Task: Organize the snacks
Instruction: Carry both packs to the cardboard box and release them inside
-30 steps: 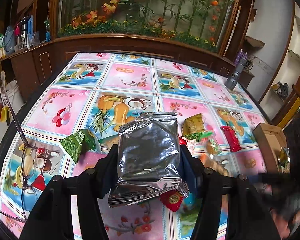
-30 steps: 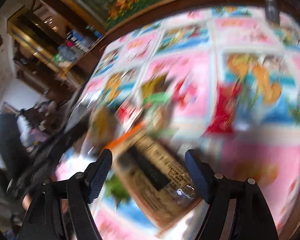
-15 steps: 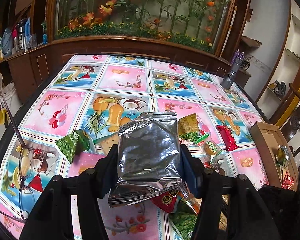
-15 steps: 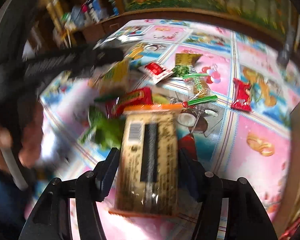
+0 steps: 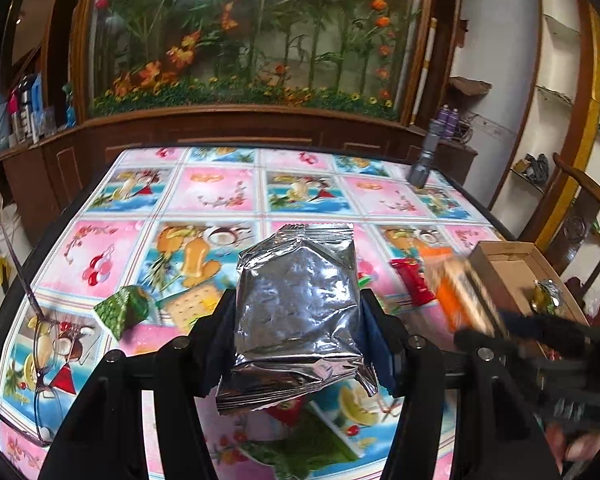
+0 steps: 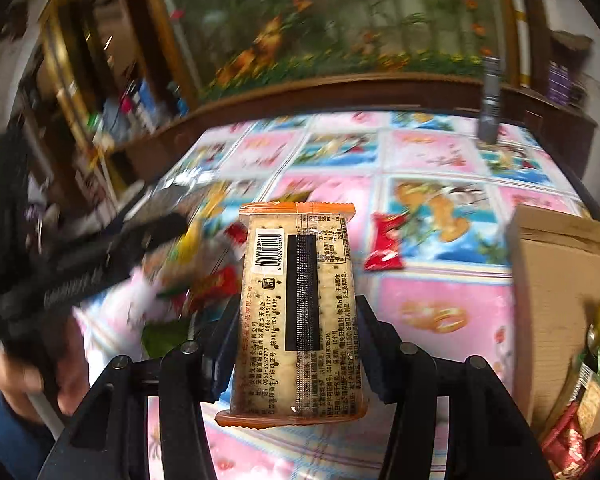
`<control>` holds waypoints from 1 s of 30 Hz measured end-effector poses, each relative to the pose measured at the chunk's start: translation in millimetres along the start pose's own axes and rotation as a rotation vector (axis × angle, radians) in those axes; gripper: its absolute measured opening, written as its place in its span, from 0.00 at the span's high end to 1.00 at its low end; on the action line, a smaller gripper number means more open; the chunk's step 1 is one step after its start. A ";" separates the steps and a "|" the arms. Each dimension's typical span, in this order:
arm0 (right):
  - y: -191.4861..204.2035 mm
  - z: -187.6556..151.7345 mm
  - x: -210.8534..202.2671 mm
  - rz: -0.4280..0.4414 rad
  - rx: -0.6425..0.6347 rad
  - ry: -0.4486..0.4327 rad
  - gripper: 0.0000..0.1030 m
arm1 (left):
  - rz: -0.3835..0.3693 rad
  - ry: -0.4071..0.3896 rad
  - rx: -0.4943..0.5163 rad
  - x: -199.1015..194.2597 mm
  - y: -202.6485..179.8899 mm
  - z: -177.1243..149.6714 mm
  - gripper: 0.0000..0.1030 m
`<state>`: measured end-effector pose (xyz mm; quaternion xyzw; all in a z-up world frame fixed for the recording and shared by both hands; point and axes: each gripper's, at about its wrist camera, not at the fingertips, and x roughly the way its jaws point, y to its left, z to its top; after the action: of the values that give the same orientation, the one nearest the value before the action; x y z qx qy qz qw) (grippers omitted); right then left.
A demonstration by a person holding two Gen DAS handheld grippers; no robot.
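My left gripper (image 5: 298, 322) is clamped on a crinkled silver foil pouch (image 5: 298, 312) — puffy, roughly rectangular, crimped at both ends, its long axis running away from me above the glossy fruit-print tablecloth (image 5: 220, 192). My right gripper (image 6: 296, 332) has its jaws closing on a flat, clear-wrapped cracker pack (image 6: 298, 312) with orange end seals, pads against its sides, barcode side up and long axis pointing away — just left of the plain cardboard box (image 6: 556, 264) where crumpled wrappers lie.
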<state>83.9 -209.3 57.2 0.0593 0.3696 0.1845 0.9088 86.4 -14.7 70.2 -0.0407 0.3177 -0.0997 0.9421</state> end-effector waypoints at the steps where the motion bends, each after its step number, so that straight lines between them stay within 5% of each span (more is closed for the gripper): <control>1: -4.8 2.9 -3.4 -0.013 0.019 -0.018 0.44 | -0.005 -0.011 0.006 -2.2 -2.9 -0.2 0.43; 19: -48.5 12.3 -32.9 -0.034 0.154 -0.094 0.45 | 0.020 -0.063 0.072 -4.9 -27.4 -8.5 0.43; 30: -116.2 17.3 -69.8 -0.068 0.322 -0.172 0.45 | -0.065 -0.042 0.063 -6.9 -49.5 -8.5 0.43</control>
<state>83.8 -342.7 86.6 0.2069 0.3169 0.0862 0.9216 67.9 -61.6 74.4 -0.0236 0.2932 -0.1393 0.9456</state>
